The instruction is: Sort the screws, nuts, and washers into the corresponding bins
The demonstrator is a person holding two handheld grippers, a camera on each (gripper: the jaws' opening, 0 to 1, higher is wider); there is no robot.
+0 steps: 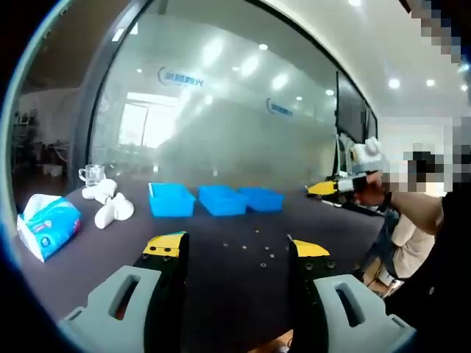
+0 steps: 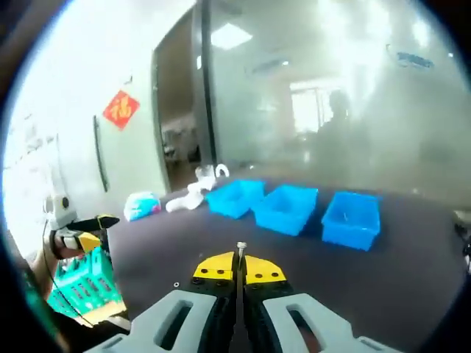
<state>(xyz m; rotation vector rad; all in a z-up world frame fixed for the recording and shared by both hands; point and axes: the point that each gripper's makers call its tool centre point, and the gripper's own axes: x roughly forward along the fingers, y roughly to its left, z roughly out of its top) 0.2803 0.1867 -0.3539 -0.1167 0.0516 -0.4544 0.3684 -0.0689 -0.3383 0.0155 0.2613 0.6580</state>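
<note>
Screw (image 2: 241,248) stands pinched upright between the closed fingers of the right gripper (image 2: 240,269), raised above the dark table (image 2: 412,279) before three blue bins (image 2: 288,208), while the left gripper (image 1: 237,248) holds its fingers wide and empty over loose hardware (image 1: 259,248) scattered on the table.

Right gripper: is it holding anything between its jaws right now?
Yes, the right gripper has its yellow-tipped jaws shut on a small screw that sticks up from between the tips, short of the three blue bins.
</note>
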